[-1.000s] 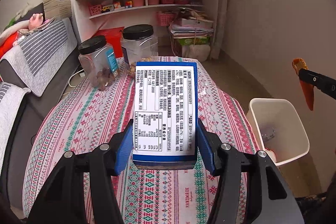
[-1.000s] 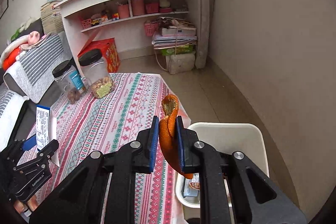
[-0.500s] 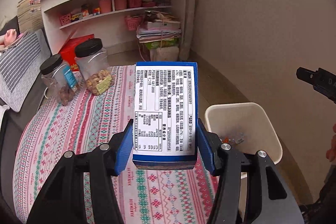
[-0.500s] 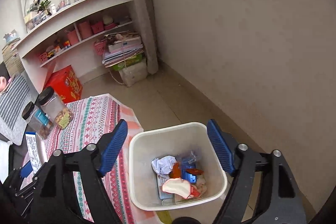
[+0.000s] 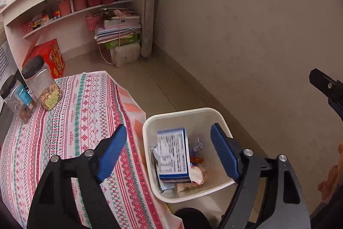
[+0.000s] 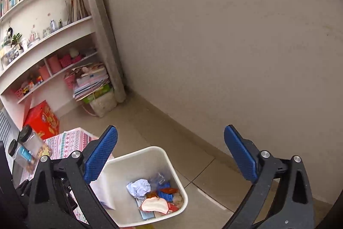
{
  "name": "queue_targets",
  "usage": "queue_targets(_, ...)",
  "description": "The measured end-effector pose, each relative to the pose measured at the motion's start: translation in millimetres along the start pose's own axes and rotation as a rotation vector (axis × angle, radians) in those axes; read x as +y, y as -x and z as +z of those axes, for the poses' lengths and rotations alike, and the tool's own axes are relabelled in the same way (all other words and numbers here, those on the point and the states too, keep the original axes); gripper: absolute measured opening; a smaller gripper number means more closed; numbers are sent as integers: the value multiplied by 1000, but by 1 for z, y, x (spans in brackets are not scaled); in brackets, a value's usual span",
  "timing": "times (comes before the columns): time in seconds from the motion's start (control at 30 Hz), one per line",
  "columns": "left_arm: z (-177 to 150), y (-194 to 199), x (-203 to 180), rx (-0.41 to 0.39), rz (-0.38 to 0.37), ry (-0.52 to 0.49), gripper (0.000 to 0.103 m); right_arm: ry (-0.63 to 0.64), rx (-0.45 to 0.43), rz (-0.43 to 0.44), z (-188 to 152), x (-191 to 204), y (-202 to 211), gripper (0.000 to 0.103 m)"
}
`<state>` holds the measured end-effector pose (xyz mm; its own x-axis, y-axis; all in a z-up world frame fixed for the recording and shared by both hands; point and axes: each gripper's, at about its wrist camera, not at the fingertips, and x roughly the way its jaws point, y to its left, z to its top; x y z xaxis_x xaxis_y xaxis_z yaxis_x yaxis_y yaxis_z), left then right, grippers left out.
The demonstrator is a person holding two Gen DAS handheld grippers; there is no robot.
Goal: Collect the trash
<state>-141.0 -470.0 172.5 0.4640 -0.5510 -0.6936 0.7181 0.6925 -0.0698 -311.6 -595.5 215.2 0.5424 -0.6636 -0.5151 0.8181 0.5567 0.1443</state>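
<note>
So my left gripper [image 5: 169, 150] is hanging over the white bin [image 5: 150, 121] with its jaws opening wide, and the blue-and-white box [image 5: 173, 156] is sitting free between them, apart from both pads, down among the wrappers inside. My right gripper [image 6: 171, 151] is opening too, nothing in it, just right of the bin. The bin's standing on the floor right beside the patterned tablecloth [image 5: 70, 121].

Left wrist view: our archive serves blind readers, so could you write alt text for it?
A blue-and-white carton sits blurred inside a white waste bin on the floor, between the opening jaws of the left tool, neither pad touching it. Left of the bin, a patterned tablecloth bears two black-lidded jars.
</note>
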Motion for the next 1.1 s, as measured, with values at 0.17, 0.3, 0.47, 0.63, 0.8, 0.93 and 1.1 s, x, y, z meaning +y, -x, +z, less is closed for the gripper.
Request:
queue_targets(0.17, -6, 39, 27, -76, 134, 0, 94, 13, -63, 51, -2, 21, 17, 96)
queue_targets(0.3, -17, 105, 49, -263, 261, -1, 96, 43, -152, 141, -9, 46, 39, 96)
queue_targets(0.47, -37, 152, 81, -291, 386, -5, 96, 160, -214, 186, -22, 90, 68, 96)
queue_targets(0.63, -63, 172, 120, -283, 415, 41, 96, 279, -162, 213, -46, 134, 82, 96)
queue_targets(0.8, -82, 163, 166, -240, 420, 125, 96, 287, -71, 262, -73, 161, 83, 96)
queue_targets(0.93, -102, 148, 197, -212, 422, 210, 96, 312, -1, 297, -96, 184, 72, 96)
queue_targets(1.1, -117, 131, 220, -164, 435, 250, 96, 351, 46, 292, -122, 206, 59, 96)
